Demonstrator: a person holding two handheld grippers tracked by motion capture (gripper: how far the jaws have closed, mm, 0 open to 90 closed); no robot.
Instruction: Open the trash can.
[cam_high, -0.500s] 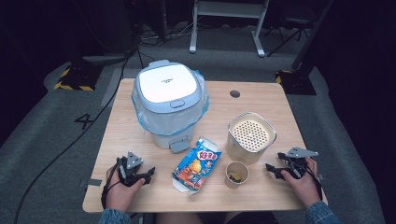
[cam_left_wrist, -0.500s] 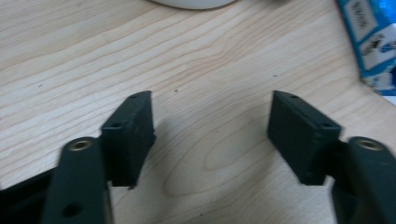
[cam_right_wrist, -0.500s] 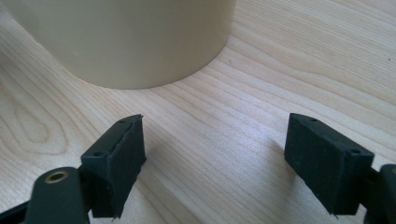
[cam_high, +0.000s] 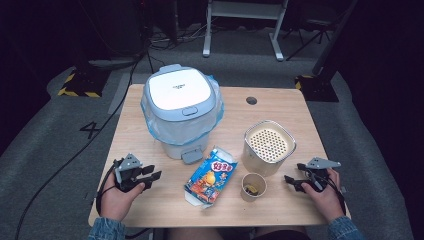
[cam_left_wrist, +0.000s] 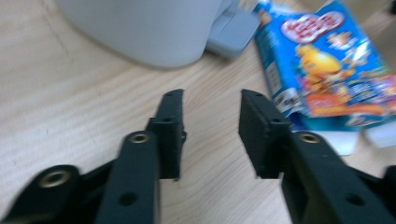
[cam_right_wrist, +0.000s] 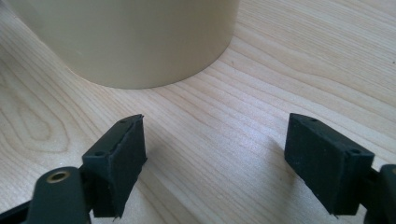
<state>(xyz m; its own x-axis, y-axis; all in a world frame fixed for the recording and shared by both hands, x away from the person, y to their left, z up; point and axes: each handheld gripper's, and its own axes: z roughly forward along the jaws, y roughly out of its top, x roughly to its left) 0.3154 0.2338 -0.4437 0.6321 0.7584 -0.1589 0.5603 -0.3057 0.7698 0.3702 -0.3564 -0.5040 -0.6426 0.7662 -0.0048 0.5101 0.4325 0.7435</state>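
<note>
My left gripper (cam_high: 155, 173) rests on the wooden table (cam_high: 280, 107) at the front left, open, with nothing between its fingers. In the left gripper view its jaws (cam_left_wrist: 210, 100) point toward the white base of a blue-and-white lidded appliance (cam_left_wrist: 140, 28) and a blue snack box (cam_left_wrist: 327, 65) lying flat. My right gripper (cam_high: 290, 181) rests at the front right, open and holding nothing. In the right gripper view the right gripper (cam_right_wrist: 217, 121) faces the cream wall of a canister (cam_right_wrist: 130, 42) a short way ahead.
The appliance (cam_high: 182, 110), wrapped in clear plastic, stands at the back left. The snack box (cam_high: 211, 176) lies in the front middle, beside a small paper cup (cam_high: 253, 186). The canister (cam_high: 269, 146) has a perforated lid. A round hole (cam_high: 251, 100) marks the far tabletop.
</note>
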